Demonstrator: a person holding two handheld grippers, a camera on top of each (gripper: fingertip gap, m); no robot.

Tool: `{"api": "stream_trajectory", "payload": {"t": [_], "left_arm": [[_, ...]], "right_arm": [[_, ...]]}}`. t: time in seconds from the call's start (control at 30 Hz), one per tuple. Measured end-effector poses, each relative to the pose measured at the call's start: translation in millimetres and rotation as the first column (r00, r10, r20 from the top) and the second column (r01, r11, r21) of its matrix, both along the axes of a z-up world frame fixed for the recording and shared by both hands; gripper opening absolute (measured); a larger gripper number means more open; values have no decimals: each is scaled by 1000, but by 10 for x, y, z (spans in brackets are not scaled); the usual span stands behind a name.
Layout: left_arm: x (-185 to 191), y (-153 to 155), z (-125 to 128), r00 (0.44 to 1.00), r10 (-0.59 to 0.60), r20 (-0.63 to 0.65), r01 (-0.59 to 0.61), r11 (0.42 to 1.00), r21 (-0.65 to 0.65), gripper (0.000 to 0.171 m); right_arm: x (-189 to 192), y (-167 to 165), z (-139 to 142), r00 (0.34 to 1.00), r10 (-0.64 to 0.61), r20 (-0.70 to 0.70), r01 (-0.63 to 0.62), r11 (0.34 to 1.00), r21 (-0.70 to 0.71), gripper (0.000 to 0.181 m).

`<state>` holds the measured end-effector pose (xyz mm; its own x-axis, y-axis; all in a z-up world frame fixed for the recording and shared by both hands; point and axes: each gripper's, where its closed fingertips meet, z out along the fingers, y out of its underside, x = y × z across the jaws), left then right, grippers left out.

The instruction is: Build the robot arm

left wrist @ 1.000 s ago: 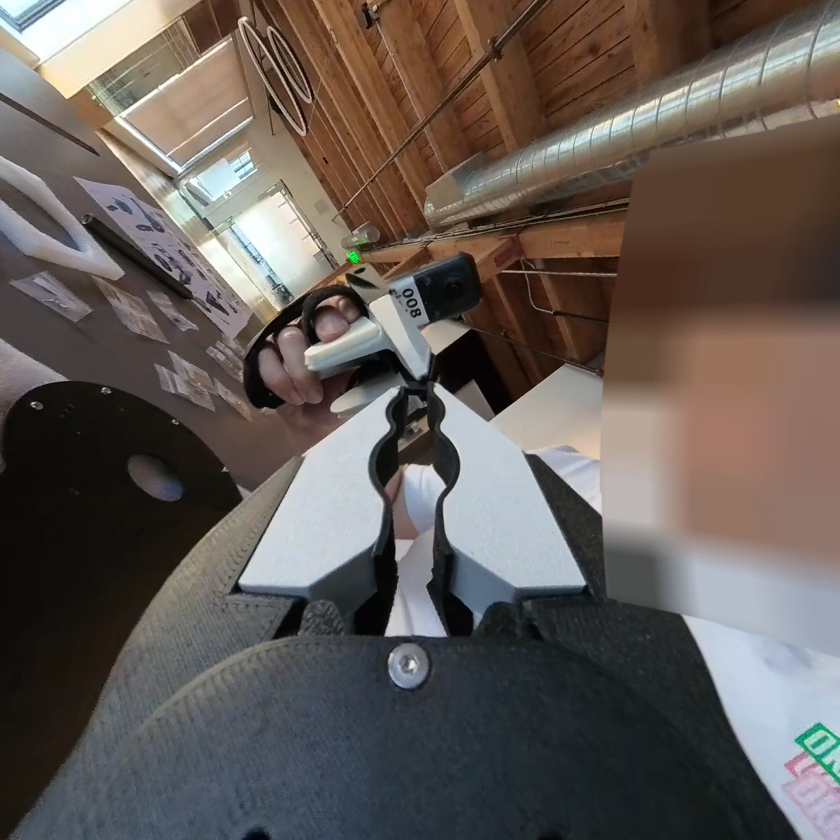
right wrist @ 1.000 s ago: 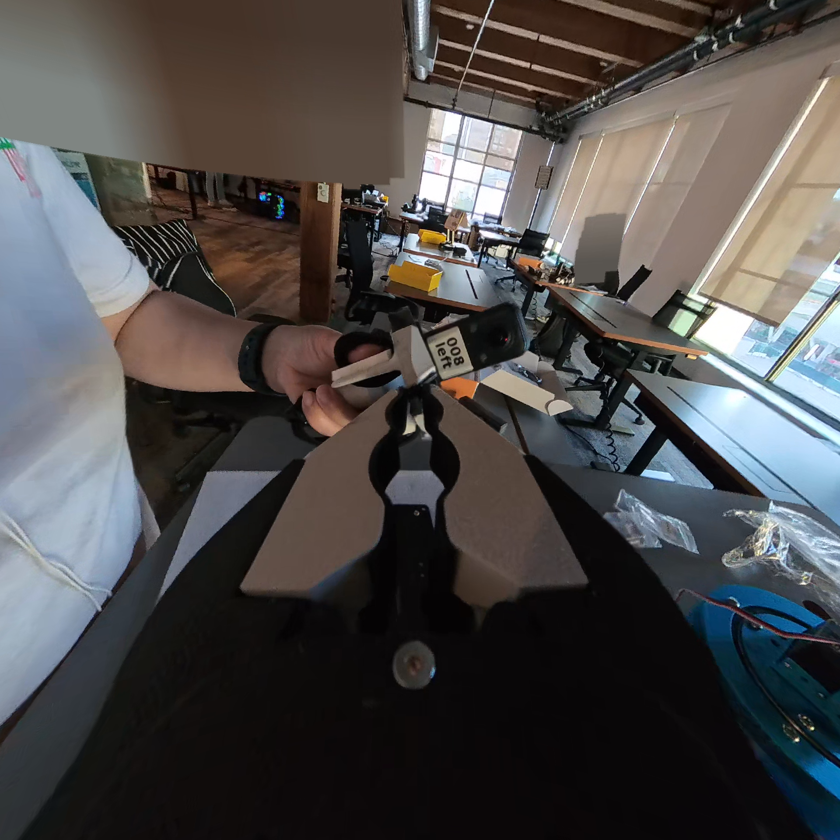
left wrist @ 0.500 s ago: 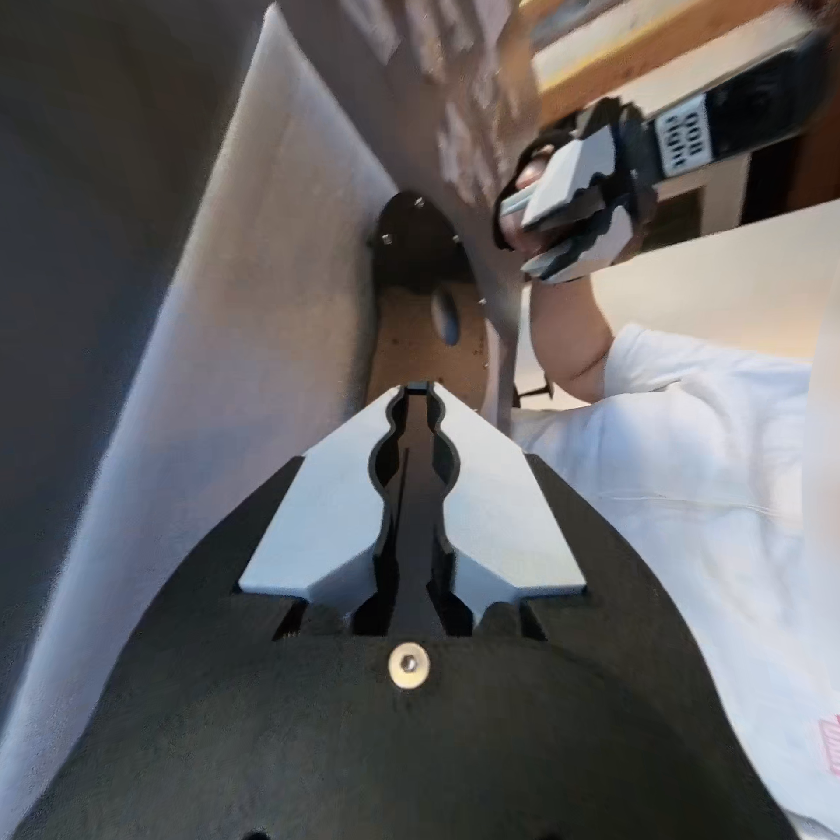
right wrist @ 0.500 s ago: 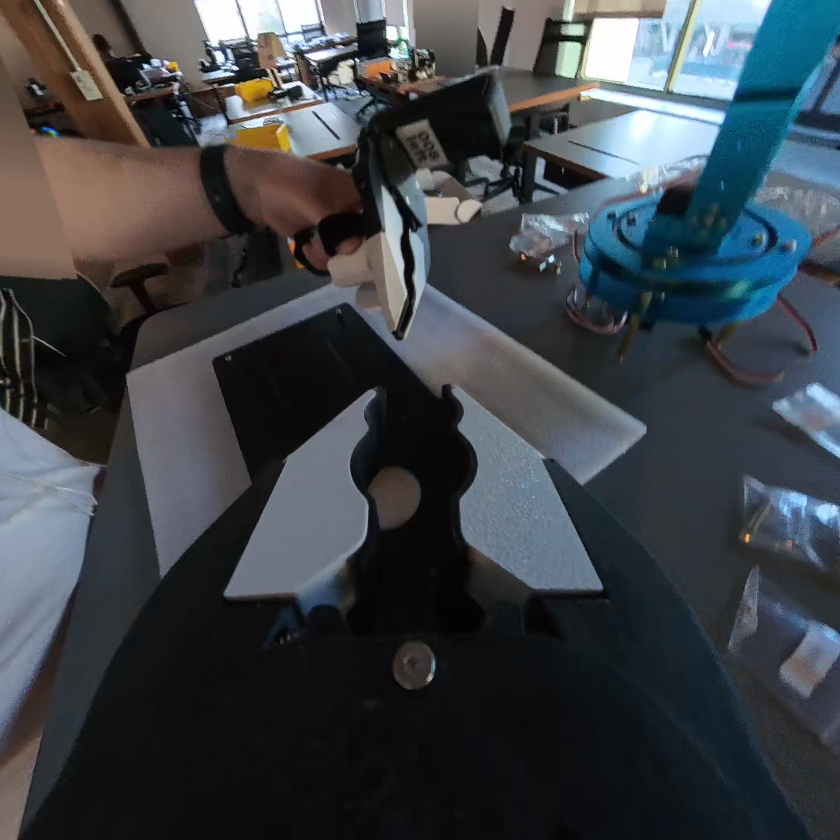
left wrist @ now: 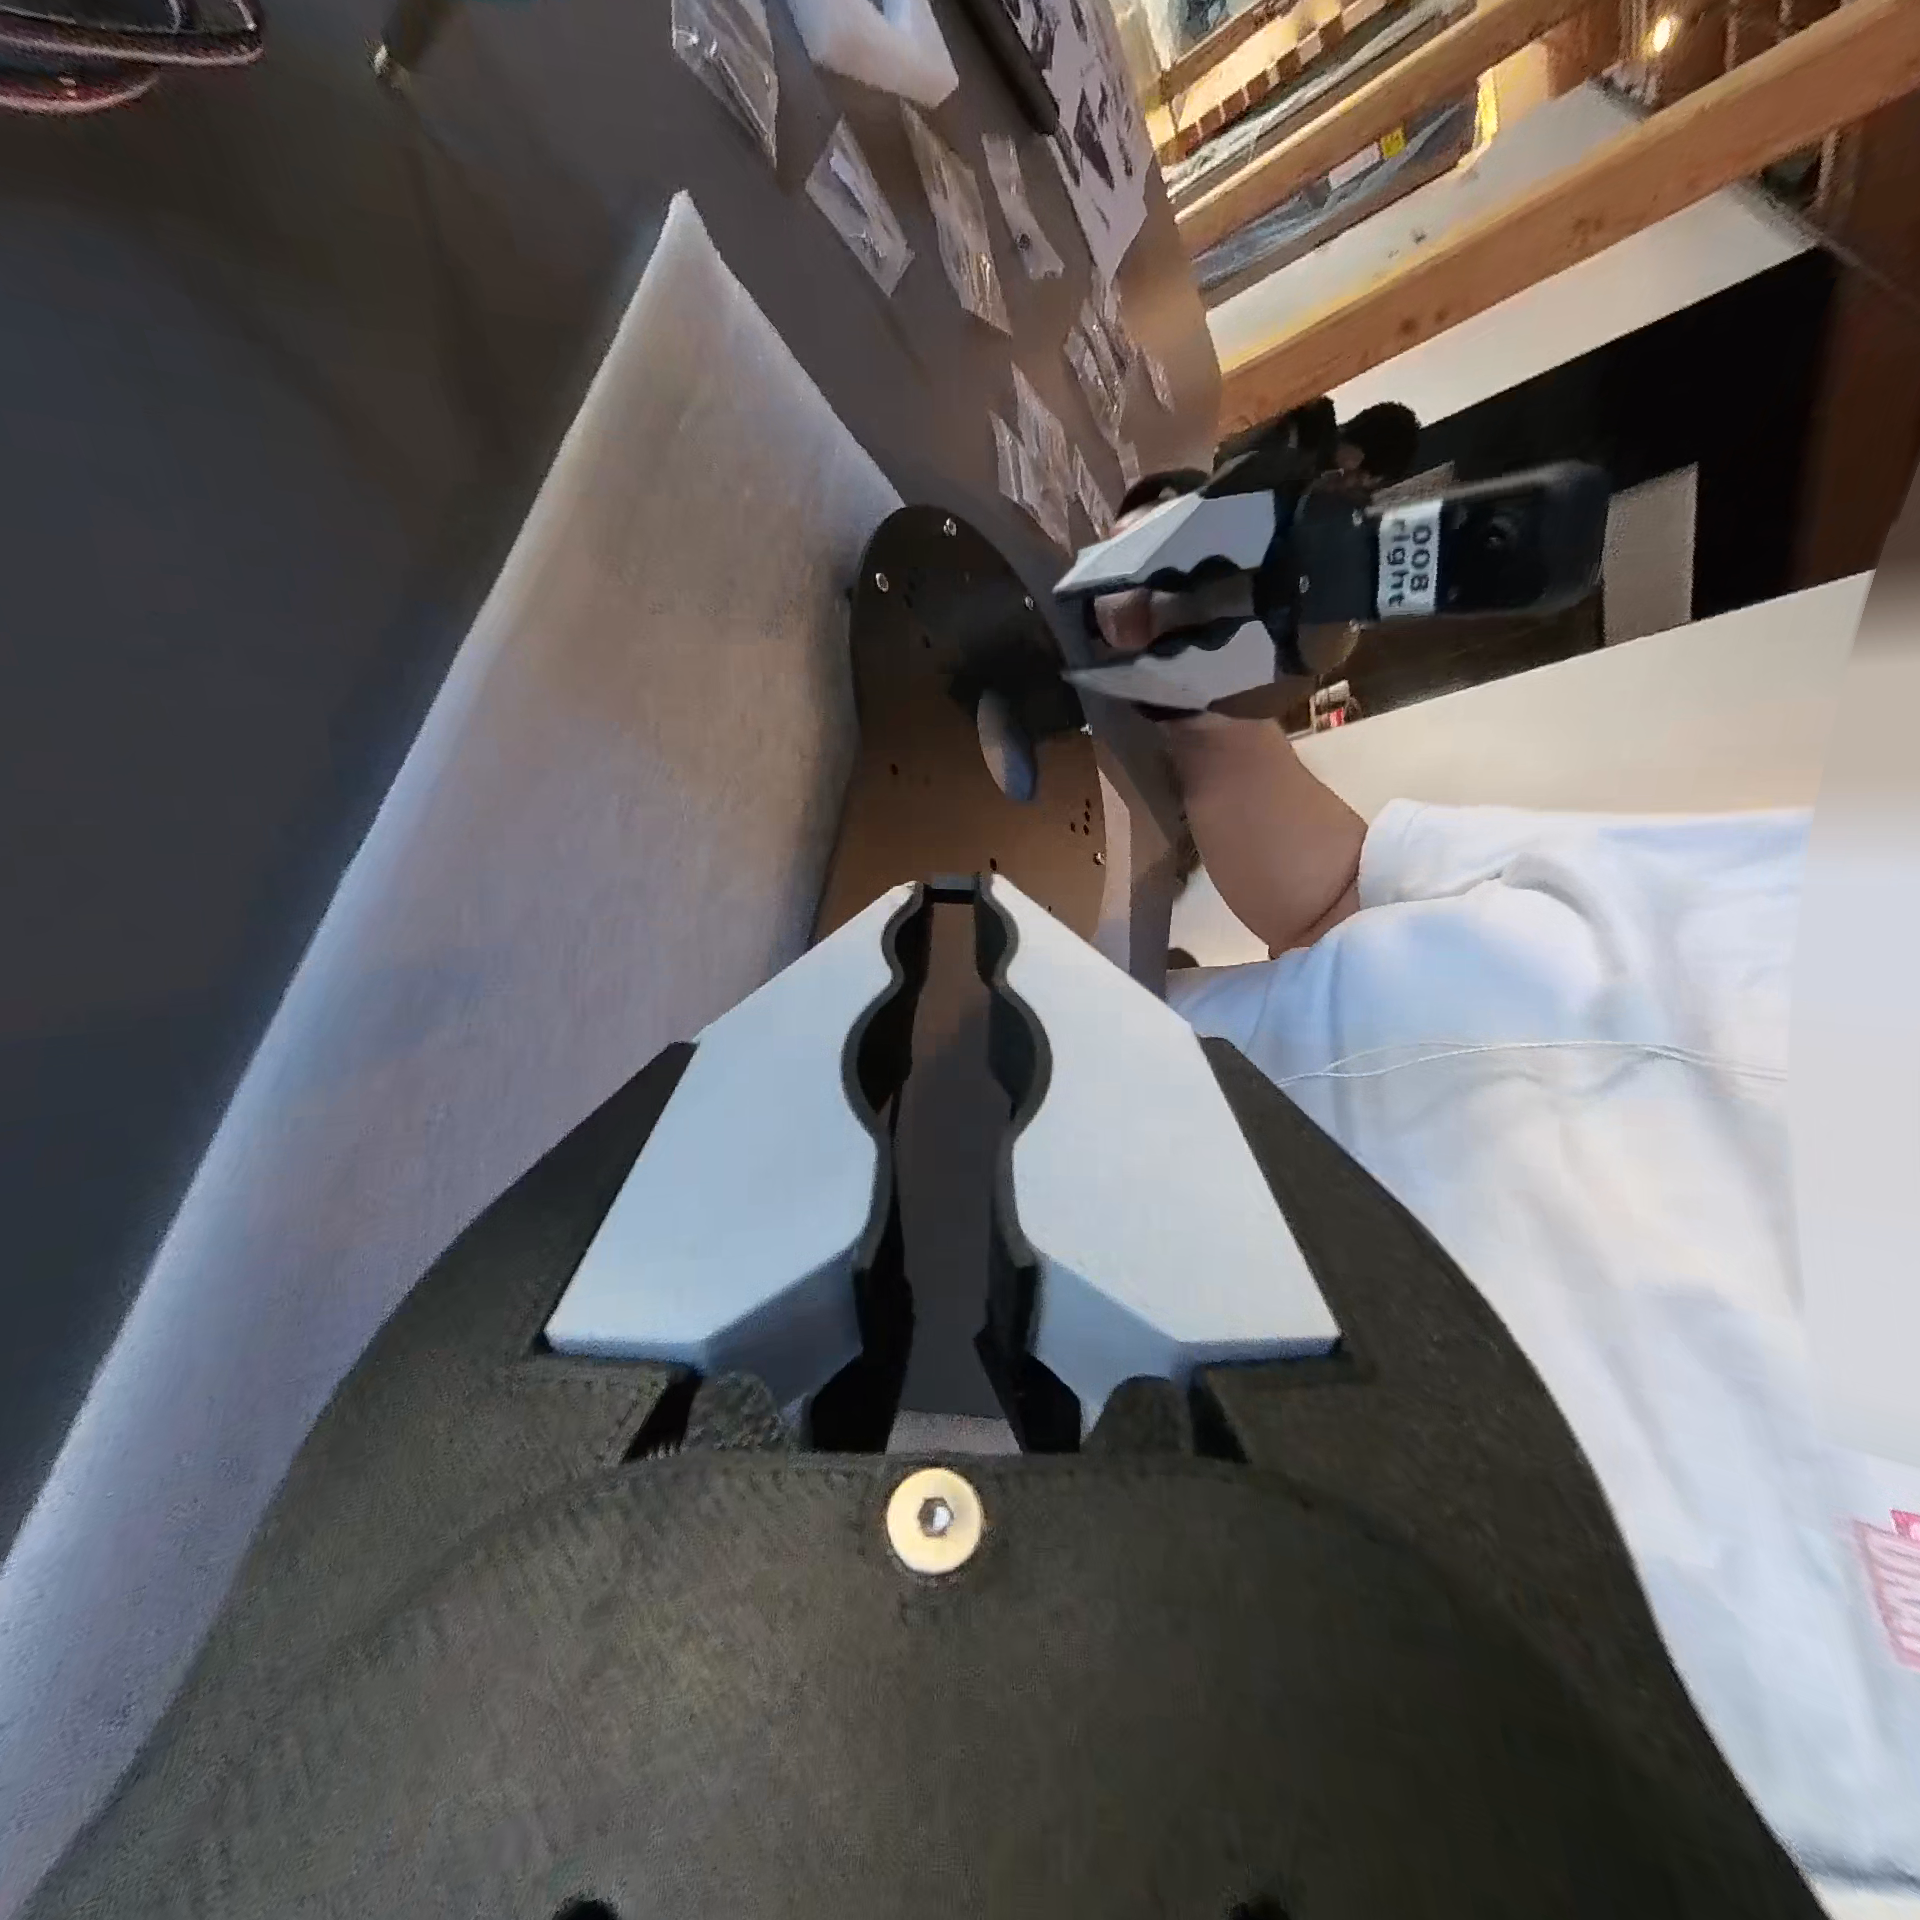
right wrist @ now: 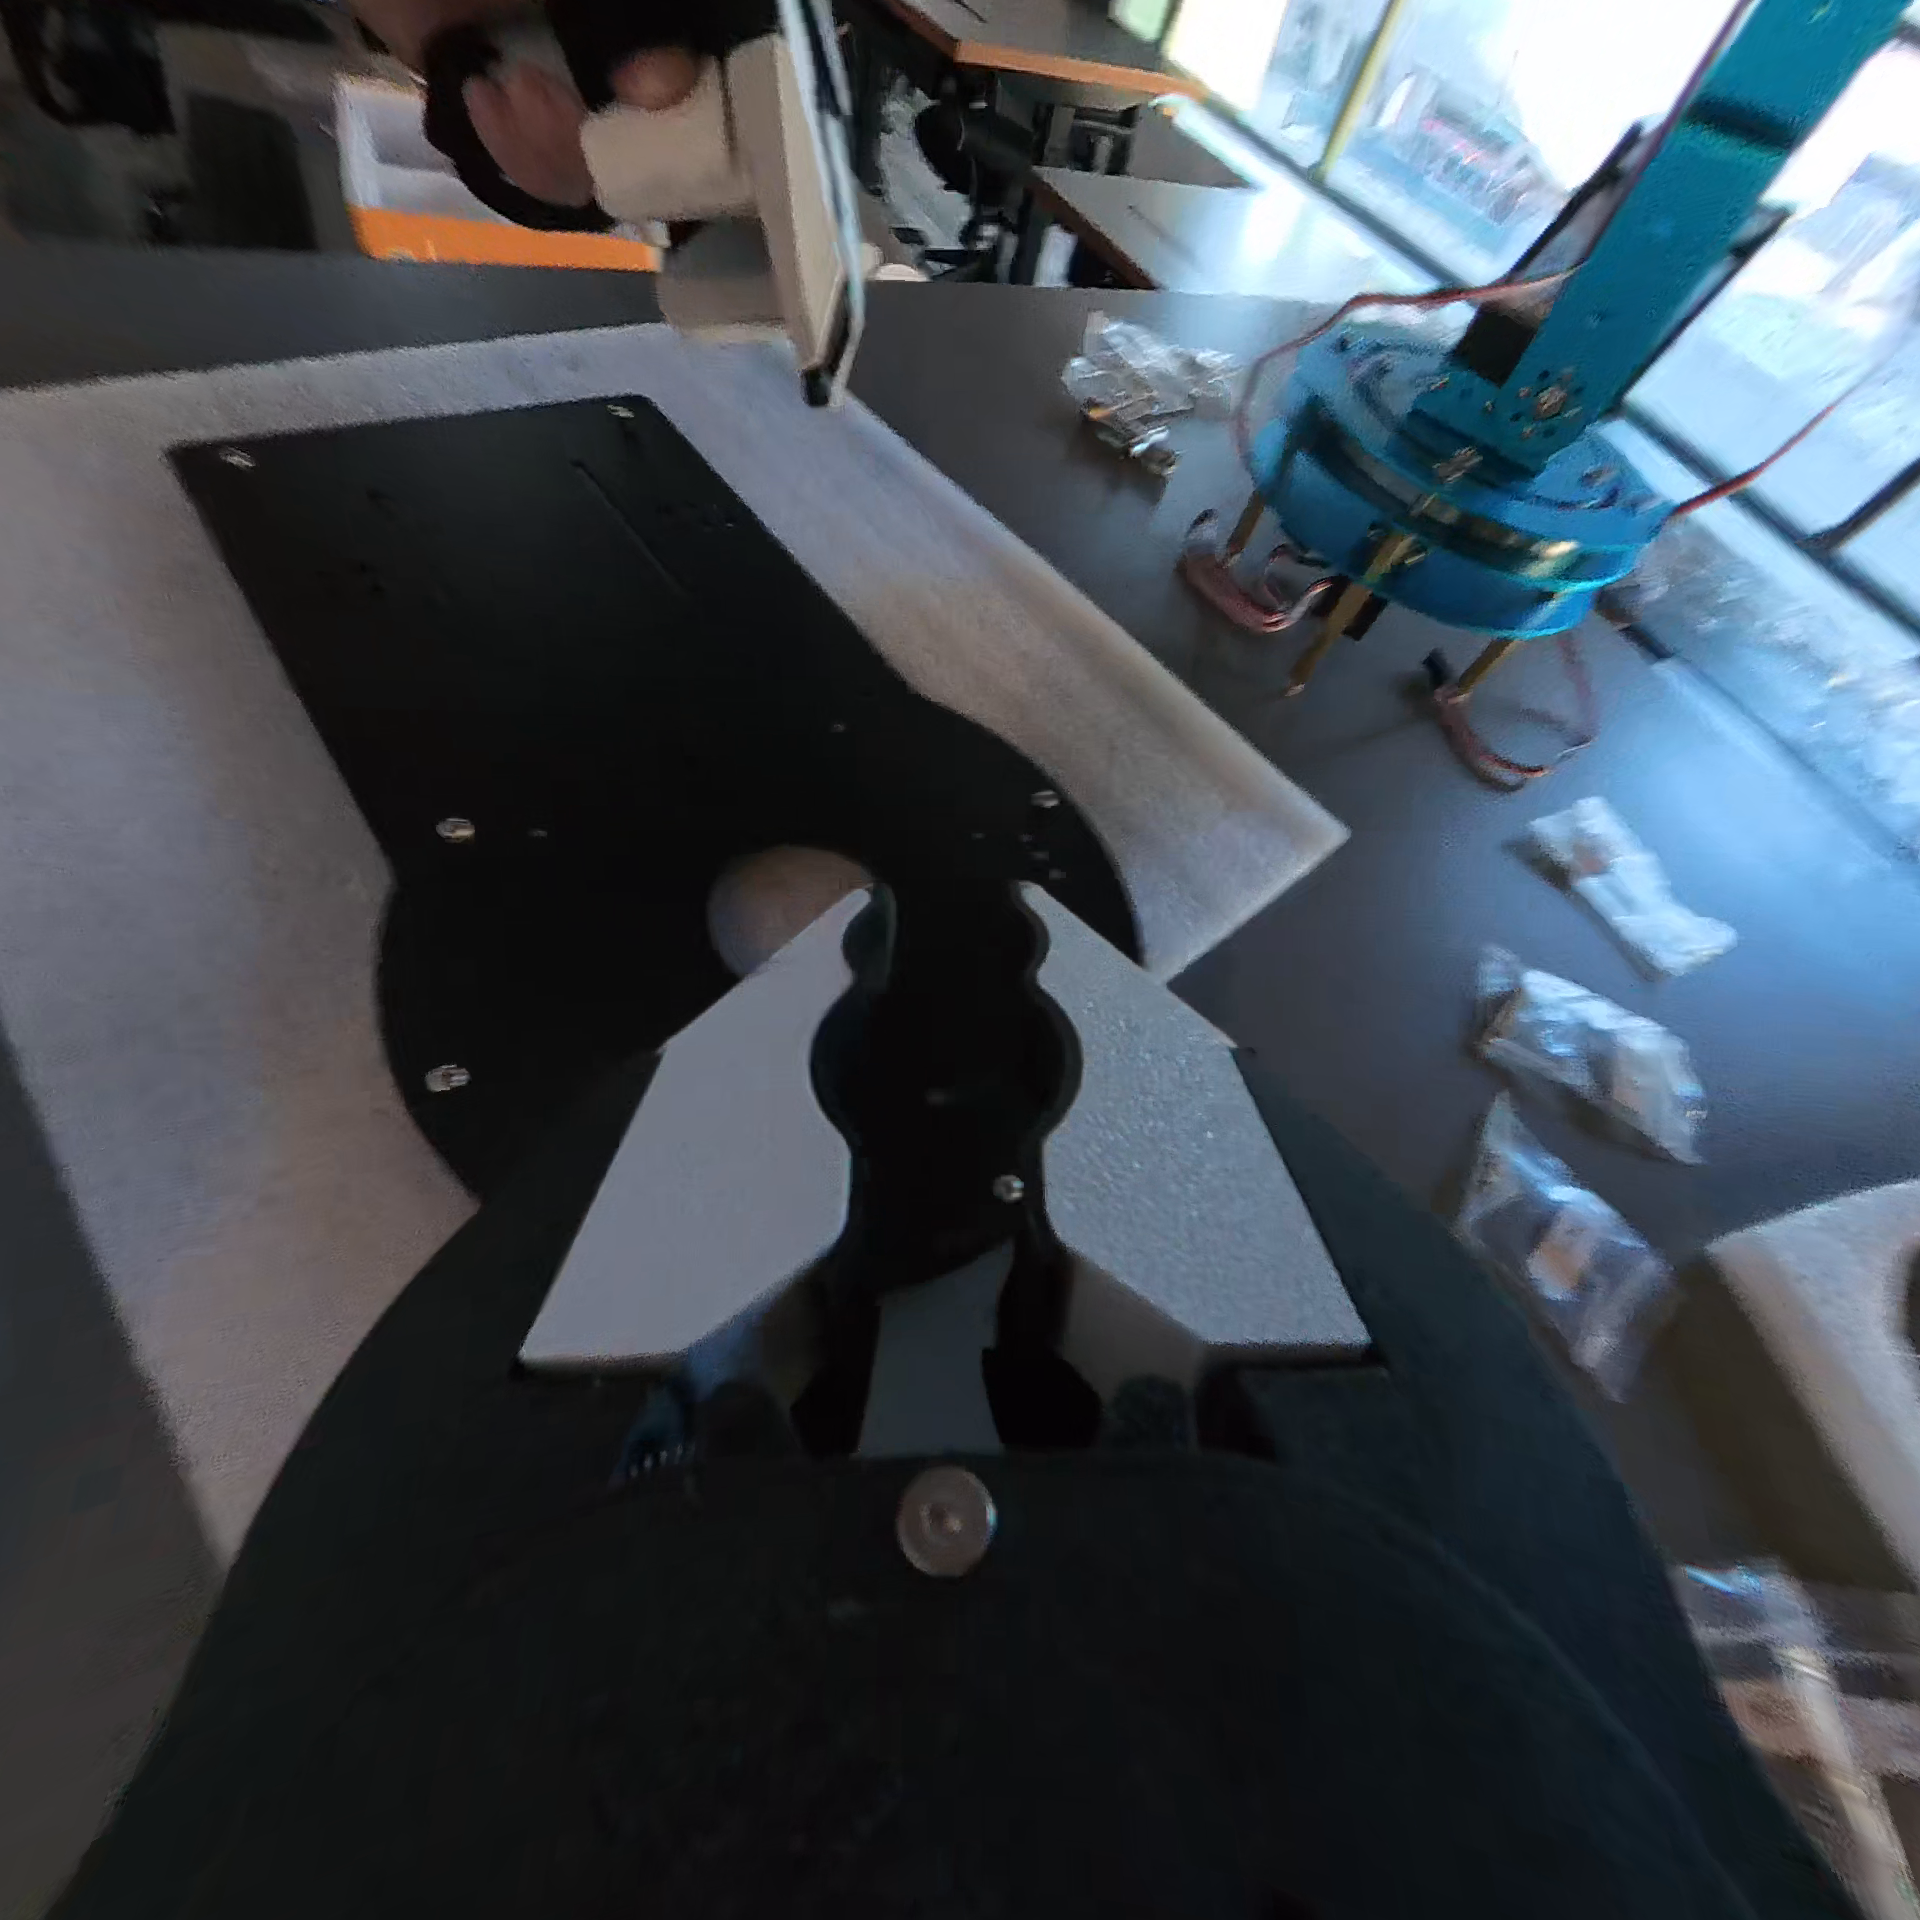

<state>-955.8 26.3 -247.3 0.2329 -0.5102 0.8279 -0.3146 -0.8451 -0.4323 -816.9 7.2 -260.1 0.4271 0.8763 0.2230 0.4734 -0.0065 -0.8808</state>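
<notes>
A black metal plate [right wrist: 582, 644] with a round end and a round hole [right wrist: 774, 904] lies flat on a white foam sheet [right wrist: 156, 831]. My right gripper [right wrist: 951, 899] is open and empty, hovering low over the plate's round end beside the hole. In the left wrist view it [left wrist: 1065, 634] shows with its jaws apart at the plate [left wrist: 935, 644]. My left gripper [left wrist: 951, 888] has a narrow gap between its fingers and holds nothing. It points along the foam [left wrist: 623, 727] toward the plate. In the right wrist view it [right wrist: 821, 390] hangs above the foam's far corner.
A blue round robot base [right wrist: 1455, 499] on brass standoffs, with loose wires, stands on the dark table [right wrist: 1403, 935] at the right. Several clear bags of small parts [right wrist: 1590, 1060] lie right of the foam. A white foam block [right wrist: 1797, 1351] sits at the right edge. The person's white shirt [left wrist: 1507, 1143] is close. About 15 cm separates my left fingertips from my right.
Both grippers came down from facing each other in the air to the table. The right one opened and closed in on the plate's round end; the left opened slightly.
</notes>
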Motion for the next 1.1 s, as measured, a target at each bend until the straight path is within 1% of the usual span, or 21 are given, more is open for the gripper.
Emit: {"api": "stream_trajectory", "payload": {"t": [0.03,0.07,0.1,0.13,0.2,0.27,0.4,0.5,0.6,0.67,0.77,0.83,0.97,1.1], "left_arm": [[-9,4,3,1000,8,6,-8,1000,0,6],[-11,7,4,1000,14,11,-14,1000,1,6],[-10,6,5,1000,18,16,-18,1000,0,6],[-7,2,8,1000,22,19,-22,1000,-1,6],[-2,-20,38,999,34,36,-34,999,4,6],[-10,-71,77,998,43,55,-44,999,15,6],[-67,-174,117,995,70,69,-73,997,39,6],[-69,-217,95,995,73,72,-74,997,9,6],[16,-173,-6,998,48,27,-48,999,-17,6],[133,-106,-66,1000,19,-17,-19,1000,-7,6],[307,58,-173,992,-4,-122,13,997,76,6],[409,133,-206,986,-9,-166,29,992,120,6],[516,206,-264,981,-8,-195,37,988,147,6],[547,226,-358,981,-12,-194,32,995,98,6]], "right_arm": [[36,73,50,999,-40,13,39,995,87,14],[74,135,117,997,-80,17,76,980,184,14],[100,162,155,994,-102,23,94,965,245,13],[120,174,163,993,-119,26,107,957,268,13],[154,172,128,991,-133,23,123,961,249,13],[220,175,67,988,-152,22,145,969,201,13],[350,209,153,977,-202,-63,209,965,159,13],[409,250,206,966,-228,-122,242,962,124,13],[444,269,276,957,-235,-173,258,958,128,13],[465,275,304,952,-234,-197,261,958,123,12],[493,283,326,948,-236,-216,265,957,117,12],[509,287,328,948,-237,-213,267,956,123,12],[537,287,358,946,-240,-217,273,952,137,12],[563,291,386,943,-244,-226,280,949,143,12]]}}
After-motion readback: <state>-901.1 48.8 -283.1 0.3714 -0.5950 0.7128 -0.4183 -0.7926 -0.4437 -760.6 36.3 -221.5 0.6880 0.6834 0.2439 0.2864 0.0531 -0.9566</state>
